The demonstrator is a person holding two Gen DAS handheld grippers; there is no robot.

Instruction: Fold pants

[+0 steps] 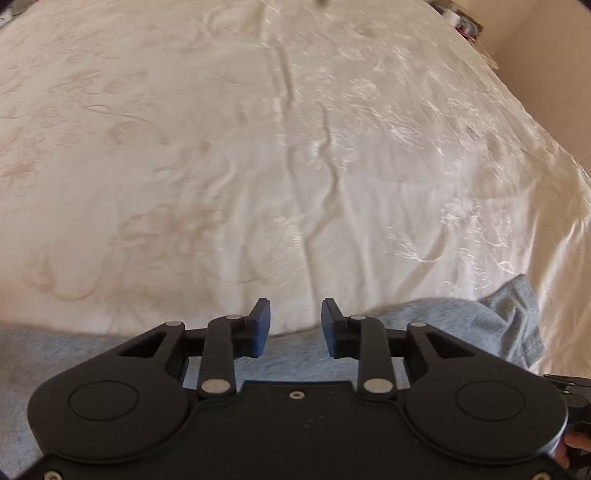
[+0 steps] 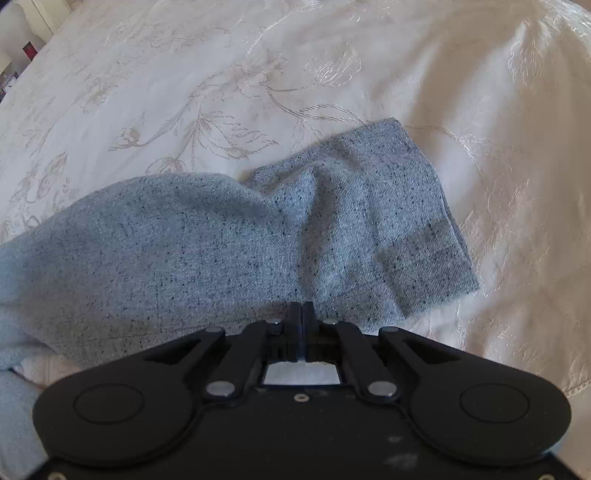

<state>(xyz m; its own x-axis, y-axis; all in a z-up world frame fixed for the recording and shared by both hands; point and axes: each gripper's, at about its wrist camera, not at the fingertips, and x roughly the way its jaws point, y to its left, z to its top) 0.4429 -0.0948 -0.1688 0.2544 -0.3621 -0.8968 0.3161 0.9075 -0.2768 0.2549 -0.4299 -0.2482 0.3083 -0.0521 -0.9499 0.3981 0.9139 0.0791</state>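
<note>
The left gripper [image 1: 295,325] was seen with its jaws parted and nothing between them, poised over the near edge of the grey pants [image 1: 424,325]. The right gripper [image 2: 302,314] was clenched tight, pads together; whether cloth was pinched could not be told. The speckled pants were spread beneath both, one leg end lying on the cream embroidered bedspread [image 2: 221,74].

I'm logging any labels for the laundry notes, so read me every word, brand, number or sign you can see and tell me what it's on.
None can be read.
Grey pants: no tag or print shows.
Cream bedspread: woven flowers only, no lettering.
Clutter at the far bed corner: too small and blurred to read.
</note>
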